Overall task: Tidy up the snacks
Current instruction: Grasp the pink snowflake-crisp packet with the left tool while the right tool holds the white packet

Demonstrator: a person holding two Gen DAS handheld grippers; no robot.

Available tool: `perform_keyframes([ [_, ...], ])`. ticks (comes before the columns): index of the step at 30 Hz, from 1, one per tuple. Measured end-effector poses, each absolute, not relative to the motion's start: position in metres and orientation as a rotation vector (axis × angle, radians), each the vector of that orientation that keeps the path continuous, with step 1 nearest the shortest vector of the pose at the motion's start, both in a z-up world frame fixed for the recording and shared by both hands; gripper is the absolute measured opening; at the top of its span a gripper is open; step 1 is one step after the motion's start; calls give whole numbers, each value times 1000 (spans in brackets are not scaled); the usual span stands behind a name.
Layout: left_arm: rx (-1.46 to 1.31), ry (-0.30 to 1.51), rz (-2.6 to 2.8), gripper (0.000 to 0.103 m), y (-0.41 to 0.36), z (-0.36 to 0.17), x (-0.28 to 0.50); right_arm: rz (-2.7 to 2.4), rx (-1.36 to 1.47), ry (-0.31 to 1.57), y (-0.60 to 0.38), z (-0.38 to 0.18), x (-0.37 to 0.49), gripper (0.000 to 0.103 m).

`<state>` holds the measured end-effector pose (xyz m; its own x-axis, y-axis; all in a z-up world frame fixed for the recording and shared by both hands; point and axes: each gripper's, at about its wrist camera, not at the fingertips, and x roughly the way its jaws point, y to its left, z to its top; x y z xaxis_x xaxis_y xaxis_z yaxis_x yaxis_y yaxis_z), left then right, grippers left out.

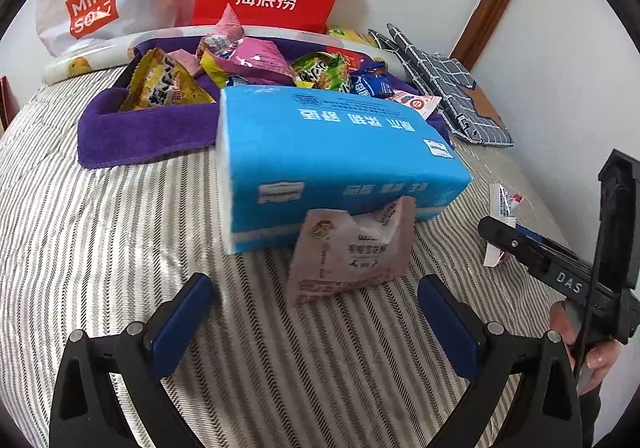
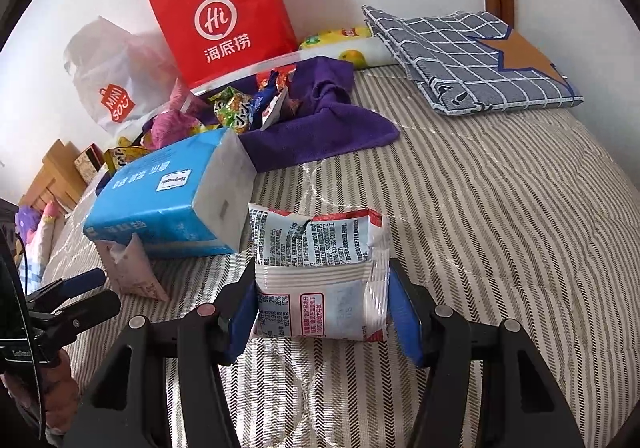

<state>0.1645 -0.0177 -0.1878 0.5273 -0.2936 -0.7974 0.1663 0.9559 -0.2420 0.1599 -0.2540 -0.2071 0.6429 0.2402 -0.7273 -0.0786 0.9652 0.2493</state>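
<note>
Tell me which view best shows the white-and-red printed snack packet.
Right wrist view: the white-and-red printed snack packet fills the centre, gripped between the right gripper pads. Left wrist view shows only its ends beyond the gripper.

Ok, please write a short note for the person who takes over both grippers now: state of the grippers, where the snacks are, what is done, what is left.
Right gripper: shut on the white and red snack packet, held above the striped bed cover.
Left gripper: open, empty, behind the pink snack packet.
That packet leans on the blue tissue pack.
Done: a pile of snacks lies on the purple towel.
Left: probably place the held packet there, then the pink one.
</note>
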Motion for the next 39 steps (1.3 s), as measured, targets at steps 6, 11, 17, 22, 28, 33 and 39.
perform_keyframes([
  [6,-147,982,-251,100,-31,-189,170,156,85,819,-253,-201,154,60],
  [11,-166,975,-217,98,-40,-188,172,141,28,804,-264,-200,155,60],
  [17,-176,967,-167,95,-53,-190,174,136,64,832,-269,-205,163,60],
  [22,-177,965,-114,90,-58,-191,179,148,40,820,-266,-205,159,59],
  [28,-147,969,-72,80,-63,-192,181,163,29,820,-264,-204,159,59],
  [33,-157,979,-105,53,-55,-188,178,161,35,822,-265,-204,160,59],
  [39,-213,995,-158,47,-39,-187,175,144,28,824,-264,-205,159,59],
])
